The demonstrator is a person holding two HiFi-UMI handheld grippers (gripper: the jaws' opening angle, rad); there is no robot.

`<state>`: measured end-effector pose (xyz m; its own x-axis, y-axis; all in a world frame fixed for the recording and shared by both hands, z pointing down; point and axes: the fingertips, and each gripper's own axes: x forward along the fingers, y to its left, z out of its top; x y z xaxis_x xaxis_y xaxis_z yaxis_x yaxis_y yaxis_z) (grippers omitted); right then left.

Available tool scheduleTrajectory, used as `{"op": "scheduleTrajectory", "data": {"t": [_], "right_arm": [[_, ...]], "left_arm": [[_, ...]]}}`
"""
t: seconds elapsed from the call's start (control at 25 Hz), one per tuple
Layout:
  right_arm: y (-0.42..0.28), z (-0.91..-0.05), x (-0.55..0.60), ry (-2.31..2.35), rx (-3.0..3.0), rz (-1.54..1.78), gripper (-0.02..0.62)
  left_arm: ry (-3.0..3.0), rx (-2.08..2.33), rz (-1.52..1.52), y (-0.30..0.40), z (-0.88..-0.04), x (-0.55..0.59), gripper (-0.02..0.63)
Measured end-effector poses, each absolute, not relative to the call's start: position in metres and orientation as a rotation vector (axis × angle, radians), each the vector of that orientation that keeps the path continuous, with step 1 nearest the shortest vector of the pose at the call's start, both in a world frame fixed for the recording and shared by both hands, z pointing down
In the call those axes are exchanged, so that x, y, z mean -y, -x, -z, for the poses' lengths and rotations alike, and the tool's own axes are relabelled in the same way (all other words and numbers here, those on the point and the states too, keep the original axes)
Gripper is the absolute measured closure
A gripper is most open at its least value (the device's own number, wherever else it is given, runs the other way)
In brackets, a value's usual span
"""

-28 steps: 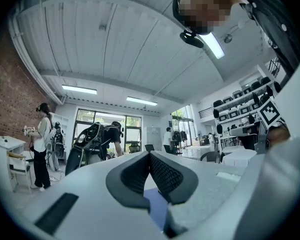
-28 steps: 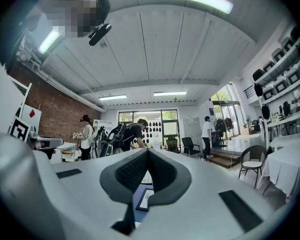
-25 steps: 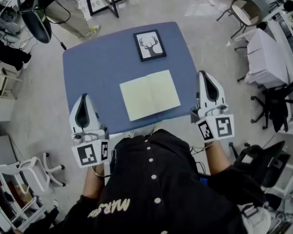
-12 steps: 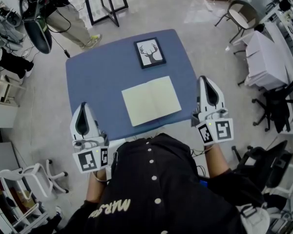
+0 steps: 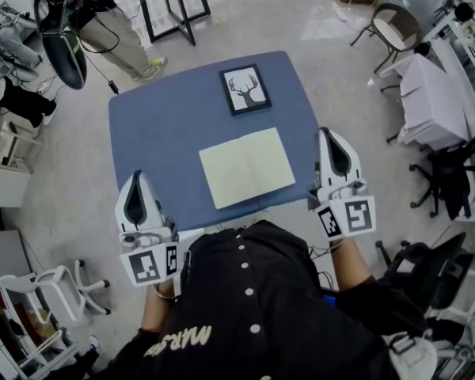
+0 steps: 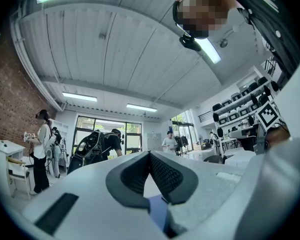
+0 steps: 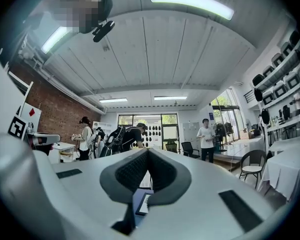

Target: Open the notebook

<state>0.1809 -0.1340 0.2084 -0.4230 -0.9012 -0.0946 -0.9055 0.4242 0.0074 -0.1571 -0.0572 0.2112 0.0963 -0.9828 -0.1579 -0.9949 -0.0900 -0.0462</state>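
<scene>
Apparently done: notebook lies open flat on table, so left gripper and right gripper hang clenched, empty, off its sides.

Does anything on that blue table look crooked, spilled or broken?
Nothing stands out. The notebook lies open and flat on the blue table, roughly square with its edges, the framed deer picture beyond it. No spill or damage shows.

notebook: pale yellow | table: blue | picture frame: black, stag on white
</scene>
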Motion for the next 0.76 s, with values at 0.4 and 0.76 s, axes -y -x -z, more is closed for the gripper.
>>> {"op": "scheduleTrajectory", "data": {"t": [0.4, 0.76], "right_arm": [[-0.173, -0.208, 0.143, 1.647, -2.607, -0.106, 0.592], [-0.168, -0.209, 0.150, 1.642, -2.614, -0.118, 0.592]], "left_arm": [[2.210, -2.014, -0.127, 0.158, -0.209, 0.062, 0.603], [2.204, -2.015, -0.129, 0.158, -0.208, 0.068, 0.603]]}}
